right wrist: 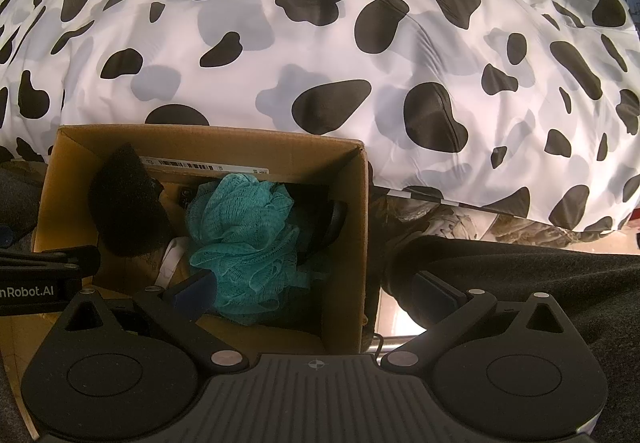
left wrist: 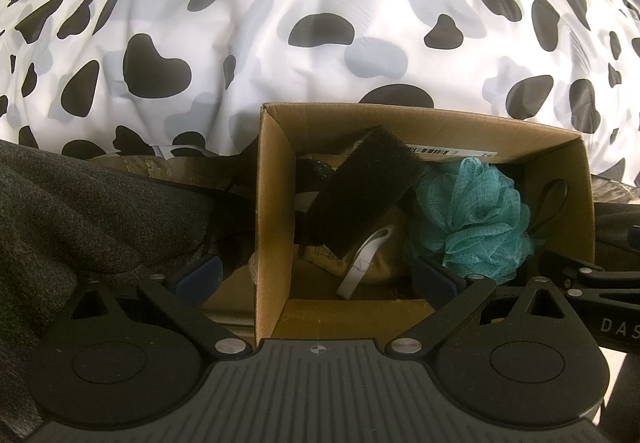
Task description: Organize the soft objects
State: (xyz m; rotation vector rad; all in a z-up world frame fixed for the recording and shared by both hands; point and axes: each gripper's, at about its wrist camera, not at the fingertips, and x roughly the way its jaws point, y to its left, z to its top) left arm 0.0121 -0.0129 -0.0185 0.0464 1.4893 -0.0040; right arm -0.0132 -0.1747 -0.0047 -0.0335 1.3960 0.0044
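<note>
An open cardboard box [left wrist: 276, 203] [right wrist: 360, 223] sits against the bed edge. Inside it a black foam block [left wrist: 360, 191] [right wrist: 128, 211] leans at the left, and a teal mesh bath pouf [left wrist: 476, 219] [right wrist: 244, 235] lies at the right. A white strap [left wrist: 368, 255] and a beige pouch [left wrist: 380, 275] lie under the foam. My left gripper [left wrist: 318, 275] is open and straddles the box's left wall. My right gripper [right wrist: 316, 293] is open and straddles the right wall, its inner finger beside the pouf. Neither holds anything.
A cow-print duvet [left wrist: 320, 23] [right wrist: 320, 43] fills the space behind the box. Dark grey fabric [left wrist: 80, 211] [right wrist: 540, 275] lies on both outer sides of the box. A black cord loop [left wrist: 552, 199] rests against the right inner wall.
</note>
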